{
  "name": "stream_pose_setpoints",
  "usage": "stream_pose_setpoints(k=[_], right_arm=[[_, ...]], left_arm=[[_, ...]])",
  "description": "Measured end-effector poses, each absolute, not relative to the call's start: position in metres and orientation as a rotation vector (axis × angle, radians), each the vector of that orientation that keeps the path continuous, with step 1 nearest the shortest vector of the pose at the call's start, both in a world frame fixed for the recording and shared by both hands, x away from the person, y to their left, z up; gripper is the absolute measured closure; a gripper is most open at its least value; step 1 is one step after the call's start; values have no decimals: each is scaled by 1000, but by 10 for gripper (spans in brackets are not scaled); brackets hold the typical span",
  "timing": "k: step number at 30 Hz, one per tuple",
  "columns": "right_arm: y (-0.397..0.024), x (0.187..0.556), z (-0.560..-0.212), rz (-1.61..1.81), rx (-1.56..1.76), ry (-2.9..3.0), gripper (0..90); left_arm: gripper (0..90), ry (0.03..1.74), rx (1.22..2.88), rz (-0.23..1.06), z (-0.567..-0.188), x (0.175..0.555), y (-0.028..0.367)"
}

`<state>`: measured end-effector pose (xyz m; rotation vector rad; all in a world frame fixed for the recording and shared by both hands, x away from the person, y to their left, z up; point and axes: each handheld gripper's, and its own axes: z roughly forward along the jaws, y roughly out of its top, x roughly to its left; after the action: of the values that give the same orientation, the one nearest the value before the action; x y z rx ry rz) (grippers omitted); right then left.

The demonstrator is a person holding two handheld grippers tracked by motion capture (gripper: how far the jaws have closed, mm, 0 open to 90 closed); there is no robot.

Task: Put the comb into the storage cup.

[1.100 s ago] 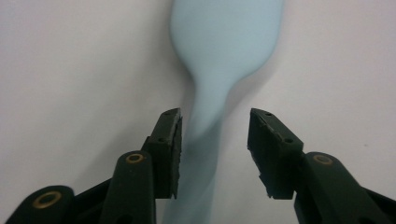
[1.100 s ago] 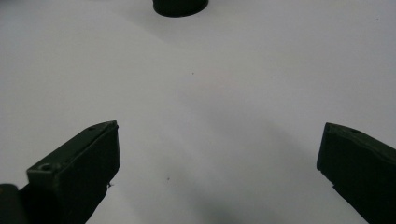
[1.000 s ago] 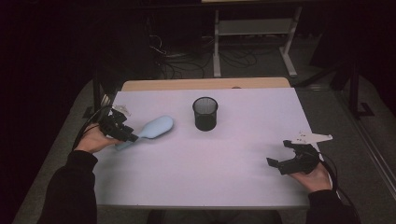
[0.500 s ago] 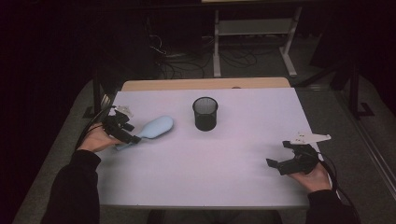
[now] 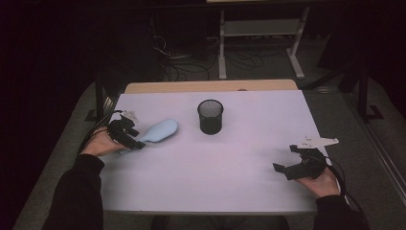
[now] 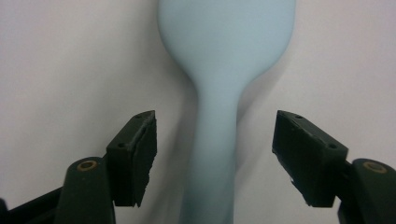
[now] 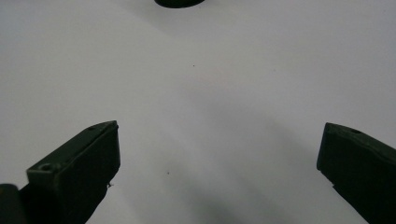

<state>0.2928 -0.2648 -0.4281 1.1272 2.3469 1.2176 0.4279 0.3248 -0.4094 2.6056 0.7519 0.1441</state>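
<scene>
While the white table (image 5: pixel 210 182) takes up most of the middle of the high view, little of the work looks done so far. A black mesh cup (image 5: pixel 210 116) stands upright just above the centre of that frame, and from here I cannot see anything inside it. My guess is that the pale blue brush (image 5: pixel 155 132) is meant to end up in it, so picking up, carrying and dropping in are all left.

At the left of the frame the brush lies flat on the table, well apart from the cup, with its broad rounded head toward the cup and its narrow handle toward the left gripper (image 5: pixel 134 142). In the left gripper view the handle (image 6: pixel 212 154) runs up the middle between the two black jaws. They have just been closing a little, yet bare table shows on both sides of the handle, so they are open around it and not yet pressing.

Smooth, matte and plain, the brush widens from a slim neck into an oval head.

At the lower right, the right gripper (image 5: pixel 286 168) rests near the table edge, jaws spread wide over bare table.
</scene>
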Motion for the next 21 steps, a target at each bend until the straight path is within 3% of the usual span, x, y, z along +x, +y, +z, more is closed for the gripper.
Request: stream_pose_setpoints(k=[6, 21], right_arm=[[-265, 293, -428, 1224, 1136, 2345, 0], [-264, 293, -429, 1218, 1136, 2356, 0]], left_arm=[[448, 717, 2624, 126, -409, 429, 323], [584, 675, 2680, 78, -415, 436, 315]])
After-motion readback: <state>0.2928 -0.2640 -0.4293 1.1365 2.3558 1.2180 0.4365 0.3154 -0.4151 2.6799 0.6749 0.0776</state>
